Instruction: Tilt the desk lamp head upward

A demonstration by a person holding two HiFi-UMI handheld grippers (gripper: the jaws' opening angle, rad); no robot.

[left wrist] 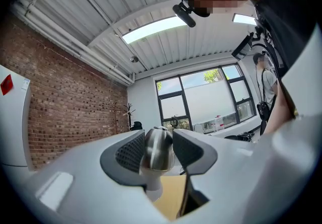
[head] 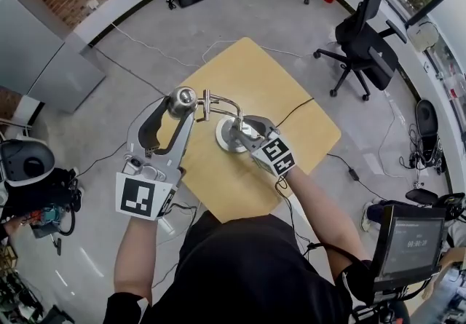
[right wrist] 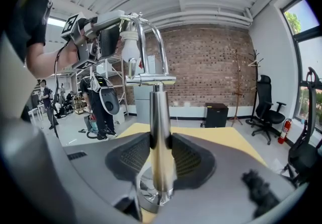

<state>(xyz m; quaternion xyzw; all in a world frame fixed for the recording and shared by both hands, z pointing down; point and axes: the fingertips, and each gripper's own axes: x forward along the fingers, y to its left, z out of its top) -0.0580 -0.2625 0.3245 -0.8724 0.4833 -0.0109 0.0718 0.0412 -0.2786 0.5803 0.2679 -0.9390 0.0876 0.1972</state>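
While fast on one desk lamp point(head: 226, 137), two tongs: left tongs point(left wrist: 159, 151) on head point(head: 182, 99), right tongs point(right wrist: 162, 154) on post point(right wrist: 160, 112).

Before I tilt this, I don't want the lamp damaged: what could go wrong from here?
The left gripper pinches the rounded polished chrome lamp head, which might slip out mid-tilt. The right gripper clamps only the slim chrome post; if that grip turns, the round metal base could skate on the yellow wooden table.
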